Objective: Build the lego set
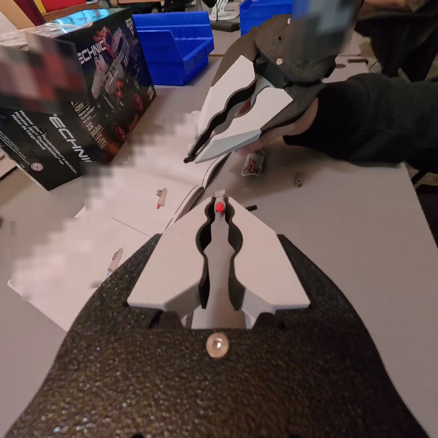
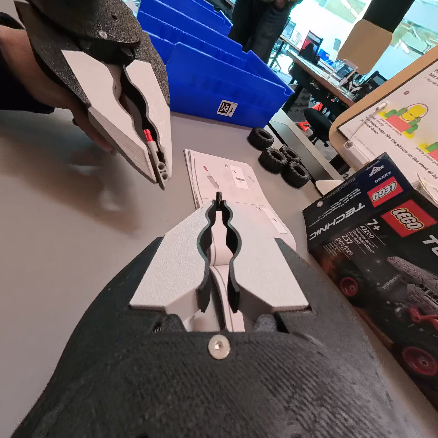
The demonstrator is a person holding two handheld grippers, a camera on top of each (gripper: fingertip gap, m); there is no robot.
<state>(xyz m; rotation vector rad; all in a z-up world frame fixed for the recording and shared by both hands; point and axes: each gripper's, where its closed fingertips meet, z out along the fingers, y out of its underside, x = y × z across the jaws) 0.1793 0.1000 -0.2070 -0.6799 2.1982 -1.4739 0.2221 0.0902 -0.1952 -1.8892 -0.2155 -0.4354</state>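
My left gripper (image 1: 220,201) is shut on a small grey beam with a red axle (image 1: 219,206) through it. It also shows in the right wrist view (image 2: 163,174), upper left, with the grey beam (image 2: 159,163) sticking out of its tips. My right gripper (image 2: 219,202) is shut on a small black pin (image 2: 218,198). In the left wrist view it (image 1: 190,157) hangs over the open instruction booklet (image 1: 151,189), the black pin (image 1: 187,160) at its tip. The two grippers are apart above the booklet (image 2: 227,180).
The black set box (image 1: 78,113) stands left of the booklet; it is at the right in the right wrist view (image 2: 379,248). Blue bins (image 2: 213,78) line the back. Several black tyres (image 2: 282,156) lie past the booklet. A small plastic bag (image 1: 253,162) lies on the grey table (image 1: 331,225).
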